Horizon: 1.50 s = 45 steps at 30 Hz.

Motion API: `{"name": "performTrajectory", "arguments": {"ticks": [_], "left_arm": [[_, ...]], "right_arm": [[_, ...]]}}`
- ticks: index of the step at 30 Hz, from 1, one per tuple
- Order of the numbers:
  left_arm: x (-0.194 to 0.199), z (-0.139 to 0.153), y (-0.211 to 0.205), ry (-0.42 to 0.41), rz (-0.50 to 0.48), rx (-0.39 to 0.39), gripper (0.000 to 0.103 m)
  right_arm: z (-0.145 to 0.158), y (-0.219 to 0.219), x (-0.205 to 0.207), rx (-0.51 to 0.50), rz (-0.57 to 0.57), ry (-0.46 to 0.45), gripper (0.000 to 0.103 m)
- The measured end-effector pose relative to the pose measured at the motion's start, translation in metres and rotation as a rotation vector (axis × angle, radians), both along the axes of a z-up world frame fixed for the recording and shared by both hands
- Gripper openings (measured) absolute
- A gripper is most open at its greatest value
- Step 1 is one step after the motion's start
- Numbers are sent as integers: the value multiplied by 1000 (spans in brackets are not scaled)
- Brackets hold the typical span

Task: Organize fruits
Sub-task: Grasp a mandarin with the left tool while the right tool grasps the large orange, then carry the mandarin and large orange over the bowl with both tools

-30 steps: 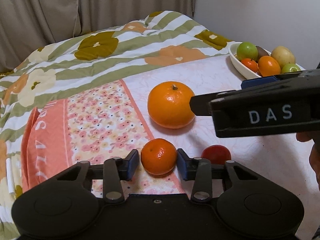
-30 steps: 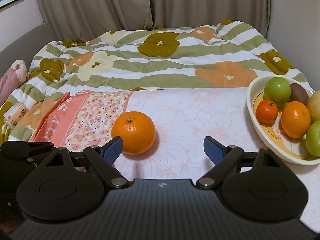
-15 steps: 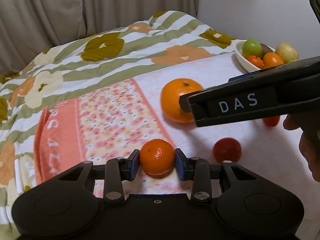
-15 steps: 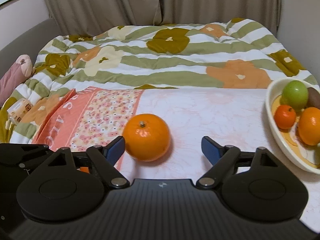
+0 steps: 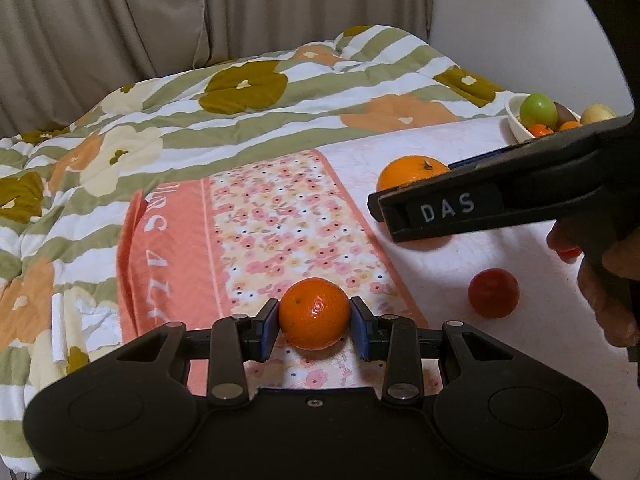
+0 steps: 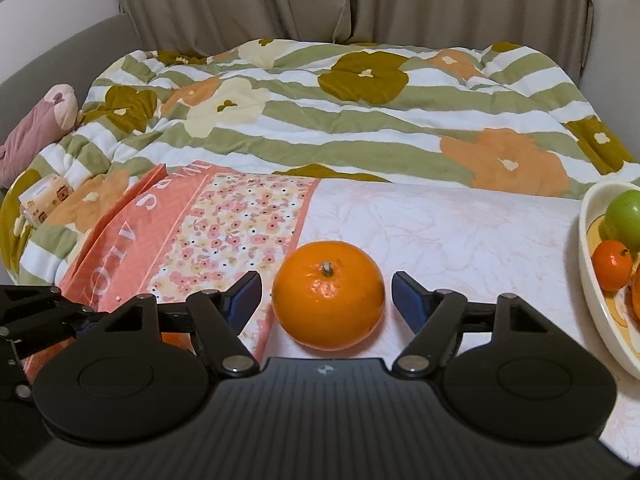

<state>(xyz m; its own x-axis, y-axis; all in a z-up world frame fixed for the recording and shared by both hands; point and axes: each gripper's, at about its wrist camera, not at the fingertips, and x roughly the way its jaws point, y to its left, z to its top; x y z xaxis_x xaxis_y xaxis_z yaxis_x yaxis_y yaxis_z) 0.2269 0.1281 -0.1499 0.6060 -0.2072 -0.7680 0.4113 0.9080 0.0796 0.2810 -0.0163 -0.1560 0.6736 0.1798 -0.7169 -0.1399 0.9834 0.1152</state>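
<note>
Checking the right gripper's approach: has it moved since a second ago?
Yes. The right gripper advanced; the large orange, formerly ahead, sits between its closing jaws, untouched.

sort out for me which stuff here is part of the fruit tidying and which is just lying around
Part of the job:
- small orange, clamped in the left gripper
- big orange, between the open right gripper pads, which have just been closing
- red fruit
- fruit bowl

Lying about:
- flowered quilt
- pink soft toy
- small packet
</note>
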Motion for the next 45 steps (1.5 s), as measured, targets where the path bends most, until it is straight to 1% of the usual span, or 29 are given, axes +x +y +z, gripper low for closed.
{"name": "performTrajectory", "arguments": {"ticks": [1, 4, 10, 15, 20, 28, 34, 39, 45], "left_arm": [[-1, 1, 1, -1, 4, 0, 41], [-2, 4, 3, -6, 19, -1, 41], [-6, 12, 5, -19, 45, -5, 41], [-7, 24, 2, -36, 68, -12, 41], [-9, 40, -10, -55, 76, -30, 41], [-17, 69, -49, -94, 45, -52, 41], [-21, 81, -86, -103, 10, -62, 41], [-20, 85, -119, -105, -31, -64, 41], [-15, 87, -156, -107, -76, -56, 41]], "right_arm": [[-1, 1, 1, -2, 0, 4, 87], [-5, 1, 4, -4, -3, 15, 79], [-3, -1, 1, -1, 1, -6, 77], [12, -12, -9, 13, 2, -38, 77], [31, -31, -22, 23, -12, -54, 77], [59, -78, -45, 28, -53, -68, 77], [73, -124, -62, 10, -82, -74, 77], [77, -159, -72, -9, -110, -75, 77], [71, -195, -79, -43, -128, -64, 77]]}}
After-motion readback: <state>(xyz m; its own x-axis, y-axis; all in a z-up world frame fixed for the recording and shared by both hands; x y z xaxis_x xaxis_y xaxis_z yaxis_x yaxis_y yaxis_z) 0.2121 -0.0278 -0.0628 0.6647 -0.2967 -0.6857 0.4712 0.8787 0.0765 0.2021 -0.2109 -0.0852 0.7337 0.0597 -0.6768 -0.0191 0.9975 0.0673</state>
